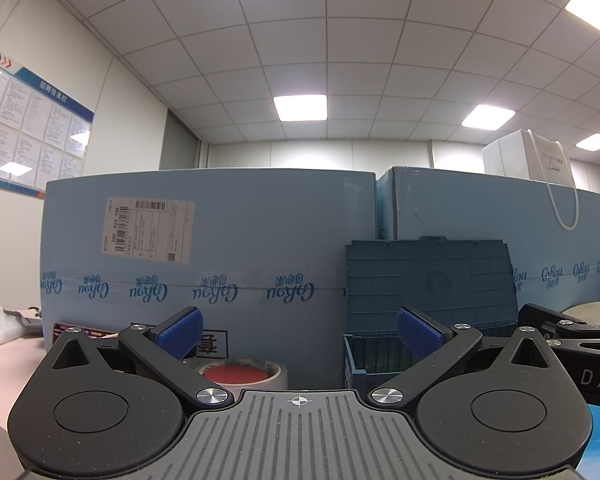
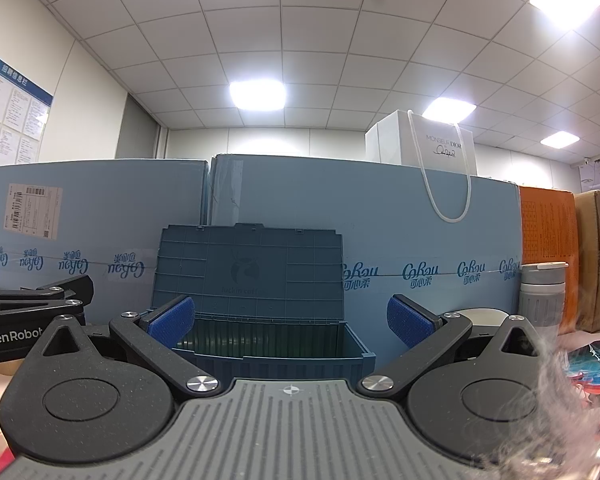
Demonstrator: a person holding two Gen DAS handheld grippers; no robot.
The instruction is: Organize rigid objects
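Grippers level, both aimed at the rear of the tabletop [image 1: 4, 364]. Left gripper [image 1: 299, 330]: jaws apart, nothing between them; blue ribbed pads [image 1: 180, 330]. Right gripper [image 2: 290, 318]: jaws apart, empty, centred on the blue plastic crate [image 2: 268, 344]. Crate is rigid, ribbed, rectangular, its hinged lid [image 2: 248, 268] upright against the pale blue cardboard cartons [image 1: 204, 248] at the back edge. Tape roll [image 1: 242, 374], round with a red core, lies flat just left of the crate. Grey ribbed bottle [image 2: 542, 296] stands toward the right edge.
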